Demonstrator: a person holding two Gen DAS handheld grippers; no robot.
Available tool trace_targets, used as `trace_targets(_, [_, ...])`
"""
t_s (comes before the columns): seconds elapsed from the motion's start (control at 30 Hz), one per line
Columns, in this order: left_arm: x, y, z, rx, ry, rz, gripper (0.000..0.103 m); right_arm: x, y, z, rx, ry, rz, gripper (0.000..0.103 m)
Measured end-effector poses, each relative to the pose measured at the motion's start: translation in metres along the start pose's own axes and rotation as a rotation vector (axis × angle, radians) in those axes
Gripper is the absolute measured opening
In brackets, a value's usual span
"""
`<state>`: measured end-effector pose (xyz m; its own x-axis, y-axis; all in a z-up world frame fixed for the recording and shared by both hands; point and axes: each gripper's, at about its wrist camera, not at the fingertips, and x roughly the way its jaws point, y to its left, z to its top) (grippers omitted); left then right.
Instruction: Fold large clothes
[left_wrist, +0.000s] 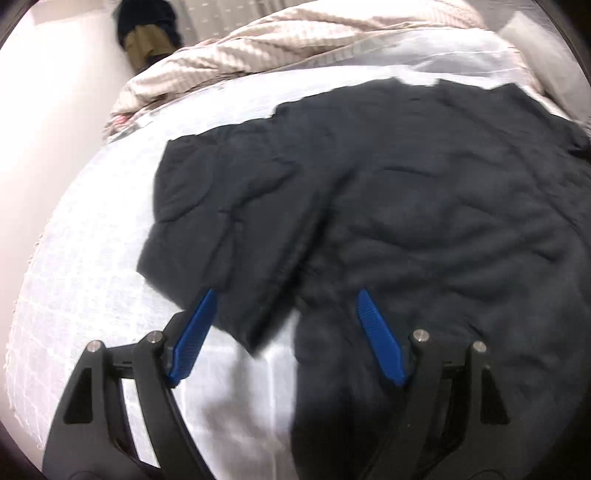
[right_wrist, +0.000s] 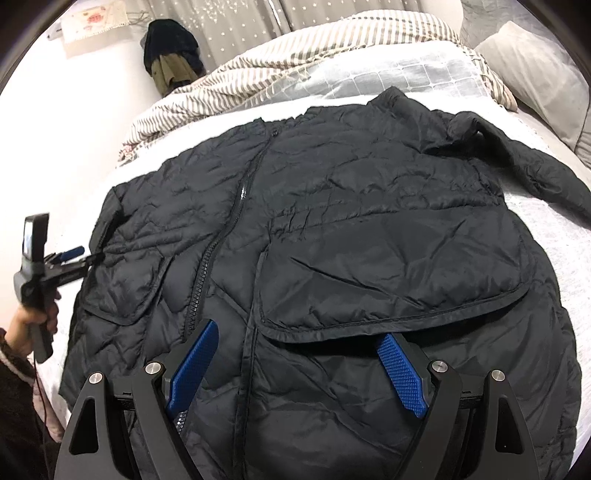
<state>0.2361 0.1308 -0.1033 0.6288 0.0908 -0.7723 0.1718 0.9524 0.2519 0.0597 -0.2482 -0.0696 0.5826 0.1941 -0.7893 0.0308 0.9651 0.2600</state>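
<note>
A black quilted jacket (right_wrist: 332, 221) lies front-up on the white bed, its zipper (right_wrist: 207, 266) running down the middle. One sleeve (right_wrist: 535, 166) stretches out to the right. My right gripper (right_wrist: 297, 328) hovers open over the jacket's lower front, just below a pocket flap (right_wrist: 388, 280), with nothing gripped. A hand (right_wrist: 29, 321) holds my left gripper (right_wrist: 83, 258) at the jacket's left edge. In the blurred left wrist view the left gripper (left_wrist: 287, 295) is open above the jacket's (left_wrist: 406, 203) folded left edge, and its pads do not press the cloth.
A striped blanket (right_wrist: 295, 62) is bunched at the head of the bed, with a grey pillow (right_wrist: 535, 74) at the far right. Dark and olive clothes (right_wrist: 170, 55) hang by the starred curtain. White bed cover (left_wrist: 92, 277) shows left of the jacket.
</note>
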Motion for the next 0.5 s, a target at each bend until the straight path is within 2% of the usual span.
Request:
trace_targets(0.1, [0.018,0.005,0.010,-0.022,-0.002,0.056,0.077,0.008,0.008,0.001,-0.018,0.021,-0.015,0.087])
trace_targets(0.13, [0.022,0.006,0.013,-0.026,-0.008,0.067,0.070,0.010,0.012,0.001,-0.023,0.020,-0.017,0.087])
trace_targets(0.2, [0.027,0.008,0.015,-0.040,-0.003,0.087,0.039,0.012,0.019,0.001,-0.031,0.019,-0.011,0.087])
trace_targets(0.23, [0.030,0.010,0.019,-0.063,0.012,0.091,0.012,0.013,0.021,0.001,-0.032,0.019,-0.007,0.087])
trace_targets(0.27, [0.029,0.016,0.022,-0.096,0.018,0.082,0.011,0.013,0.024,0.002,-0.032,0.017,-0.005,0.087])
trace_targets(0.3, [0.022,0.027,0.024,-0.147,-0.002,0.049,0.011,0.014,0.026,0.002,-0.033,0.015,-0.004,0.087])
trace_targets(0.37, [0.008,0.050,0.028,-0.208,-0.048,0.037,0.010,0.016,0.029,0.003,-0.038,0.011,-0.011,0.087])
trace_targets(0.5, [-0.012,0.105,0.047,-0.264,-0.105,0.113,0.010,0.021,0.030,0.006,-0.051,0.002,-0.033,0.087])
